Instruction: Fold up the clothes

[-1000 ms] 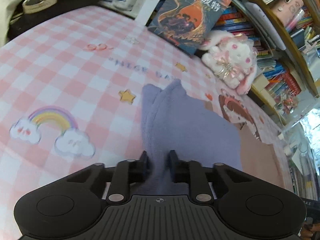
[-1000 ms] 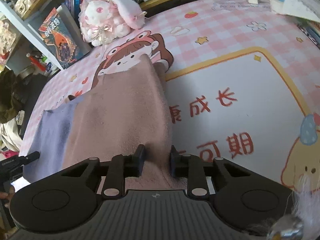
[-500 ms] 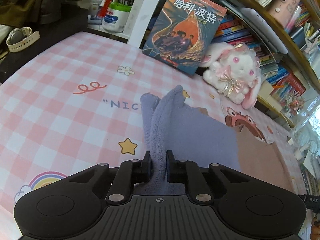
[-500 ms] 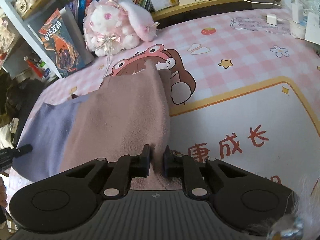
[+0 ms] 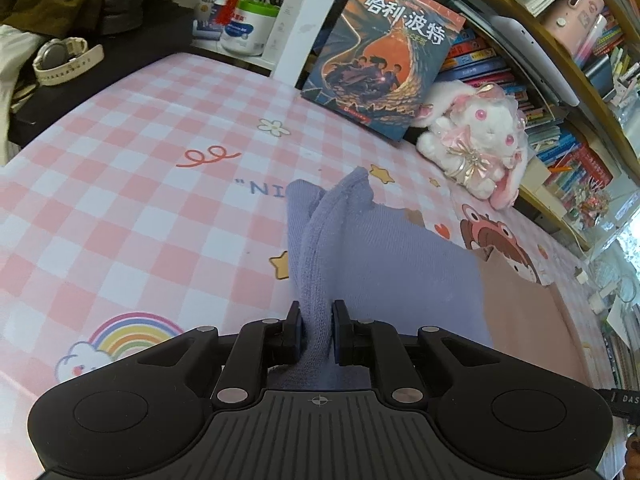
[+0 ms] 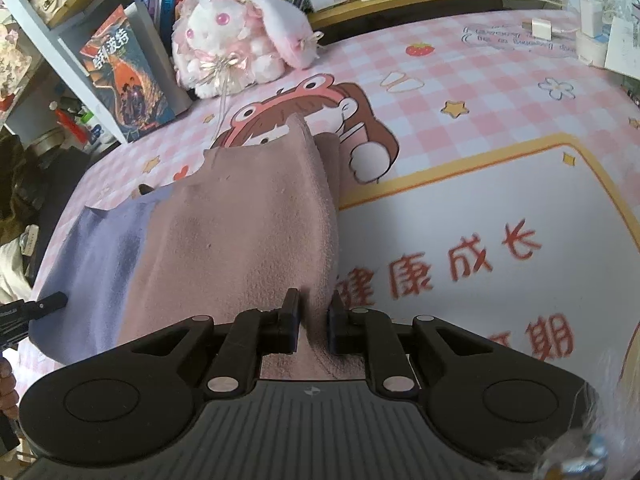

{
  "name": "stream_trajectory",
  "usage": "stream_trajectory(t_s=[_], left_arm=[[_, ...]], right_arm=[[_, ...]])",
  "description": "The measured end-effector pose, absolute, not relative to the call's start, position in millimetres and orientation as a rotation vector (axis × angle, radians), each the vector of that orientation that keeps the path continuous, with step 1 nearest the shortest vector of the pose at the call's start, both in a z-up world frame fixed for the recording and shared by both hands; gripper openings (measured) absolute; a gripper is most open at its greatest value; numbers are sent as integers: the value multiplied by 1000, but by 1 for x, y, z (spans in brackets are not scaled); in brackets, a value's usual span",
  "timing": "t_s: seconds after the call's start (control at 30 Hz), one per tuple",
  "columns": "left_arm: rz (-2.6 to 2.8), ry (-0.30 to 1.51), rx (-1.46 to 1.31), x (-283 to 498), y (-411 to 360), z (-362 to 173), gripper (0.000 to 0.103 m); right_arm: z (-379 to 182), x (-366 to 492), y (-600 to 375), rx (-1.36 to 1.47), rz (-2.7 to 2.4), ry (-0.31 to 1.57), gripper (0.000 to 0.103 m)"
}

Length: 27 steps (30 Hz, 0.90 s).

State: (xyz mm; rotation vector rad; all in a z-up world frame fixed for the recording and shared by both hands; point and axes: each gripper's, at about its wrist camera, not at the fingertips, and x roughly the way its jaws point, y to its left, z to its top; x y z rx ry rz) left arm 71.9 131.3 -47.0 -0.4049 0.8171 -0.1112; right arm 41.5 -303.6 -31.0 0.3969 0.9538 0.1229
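A worktop (image 5: 120, 208) covered in a pink checked cartoon mat sits before crowded bookshelves, with a plush rabbit (image 6: 236, 40) and a book (image 5: 380, 56) propped at its back edge. A 2-tone cloth (image 6: 240, 232), lilac on one half and dusty pink on the other, is raised above the mat between 2 tongs. The left tongs (image 5: 317, 330) are clamped on a bunched lilac edge and the right tongs (image 6: 312, 326) are clamped on the pink edge
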Motion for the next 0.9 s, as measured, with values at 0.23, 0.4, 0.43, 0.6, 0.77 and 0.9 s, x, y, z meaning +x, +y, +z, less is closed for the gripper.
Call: stream_trajectory(t_s=[0.23, 0.4, 0.43, 0.6, 0.77, 0.9], left_arm=[[-101, 817, -377, 69, 132, -46, 20], [-87, 785, -326, 55, 130, -35, 35], [-87, 771, -320, 50, 130, -31, 37], [-83, 723, -326, 22, 136, -15, 50], [-79, 710, -363, -1, 140, -7, 52], [-81, 706, -366, -12, 139, -4, 56]], right_arm=[[-33, 29, -297, 408, 98, 933, 19], [-28, 22, -293, 368, 57, 907, 40], [-26, 20, -292, 360, 49, 899, 43], [-12, 4, -289, 313, 10, 844, 60], [5, -18, -277, 236, -8, 784, 70], [13, -31, -261, 190, -9, 760, 74]])
